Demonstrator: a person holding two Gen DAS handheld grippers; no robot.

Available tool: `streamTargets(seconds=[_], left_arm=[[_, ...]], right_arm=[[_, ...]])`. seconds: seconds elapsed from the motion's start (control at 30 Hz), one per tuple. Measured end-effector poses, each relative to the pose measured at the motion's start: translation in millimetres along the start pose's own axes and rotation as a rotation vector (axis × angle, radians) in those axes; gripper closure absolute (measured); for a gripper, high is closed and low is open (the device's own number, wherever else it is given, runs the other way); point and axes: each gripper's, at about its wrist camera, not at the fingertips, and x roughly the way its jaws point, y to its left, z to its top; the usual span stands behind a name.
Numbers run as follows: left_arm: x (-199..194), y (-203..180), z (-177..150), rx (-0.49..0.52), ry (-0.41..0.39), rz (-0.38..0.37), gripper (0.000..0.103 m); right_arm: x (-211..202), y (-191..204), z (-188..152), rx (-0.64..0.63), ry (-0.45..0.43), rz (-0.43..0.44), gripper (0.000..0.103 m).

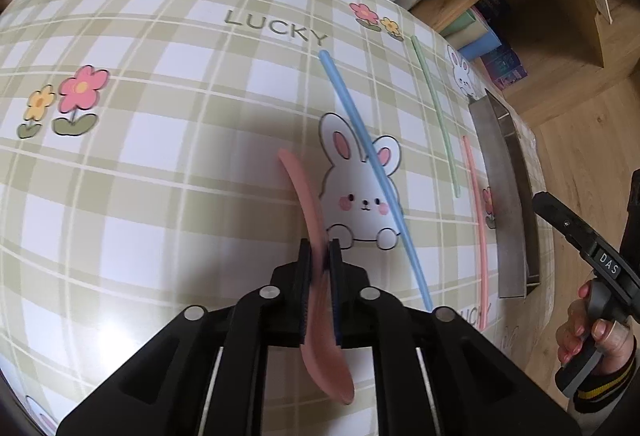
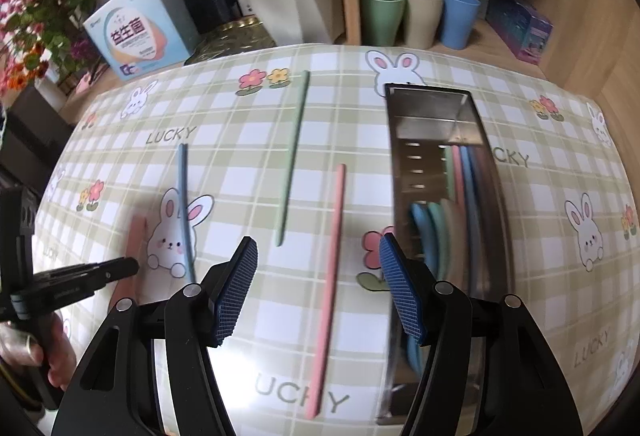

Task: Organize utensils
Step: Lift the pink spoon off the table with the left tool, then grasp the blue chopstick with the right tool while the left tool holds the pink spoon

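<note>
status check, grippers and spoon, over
Left gripper shut on pink spoon. Right gripper open, empty. Three chopsticks loose on table; tray path clear.

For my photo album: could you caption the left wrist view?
Left gripper holding a pink spoon above the bunny tablecloth, beside three loose chopsticks.

Shiny steel tray [image 2: 486, 196], matt plastic chopsticks [image 2: 332, 276], glossy vinyl tablecloth [image 1: 160, 196]

The left gripper [image 1: 320, 256] pinches a pink spoon [image 1: 308, 212], handle toward twelve o'clock; blue chopstick [image 1: 372, 164] at one o'clock, steel tray [image 1: 508, 204] at three.
</note>
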Motion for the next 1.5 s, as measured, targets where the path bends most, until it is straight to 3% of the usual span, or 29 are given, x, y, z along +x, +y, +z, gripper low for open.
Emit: streamTargets(seconds=[0.1, 0.47, 0.63, 0.67, 0.7, 0.87, 1.03, 1.23, 1.5], left_arm=[[-4.1, 3.3, 0.0, 0.003, -0.009, 0.029, 0.077], [-9.0, 5.5, -5.2, 0.036, -0.026, 0.084, 0.076], [-5.5, -0.3, -1.7, 0.056, -0.037, 0.107, 0.078], [-5.3, -1.4, -1.9, 0.061, -0.037, 0.104, 0.087], [-4.6, -2.7, -2.0, 0.065, -0.038, 0.108, 0.089], [-8.7, -4.6, -4.3, 0.077, -0.073, 0.131, 0.089], [-26.4, 7.7, -7.6, 0.025, -0.136, 0.155, 0.090], [-45.8, 22.3, -9.7, -0.041, -0.194, 0.175, 0.089], [-52.2, 37.7, -12.3, -0.092, -0.214, 0.180, 0.089]], right_arm=[[1.4, 6.5, 0.4, -0.013, 0.004, 0.005, 0.042], [8.8, 20.5, -3.6, -0.041, 0.023, 0.023, 0.042], [9.9, 18.8, -4.8, -0.042, 0.027, 0.026, 0.042], [10.5, 18.6, -5.2, -0.044, 0.029, 0.026, 0.042], [11.5, 18.7, -5.7, -0.045, 0.031, 0.027, 0.042], [19.0, 23.3, -7.8, -0.065, 0.040, 0.059, 0.042], [33.8, 43.8, -8.0, -0.139, 0.045, 0.104, 0.043], [60.4, 81.6, -2.5, -0.257, 0.059, 0.140, 0.069], [89.8, 120.8, 9.4, -0.326, 0.065, 0.152, 0.080]])
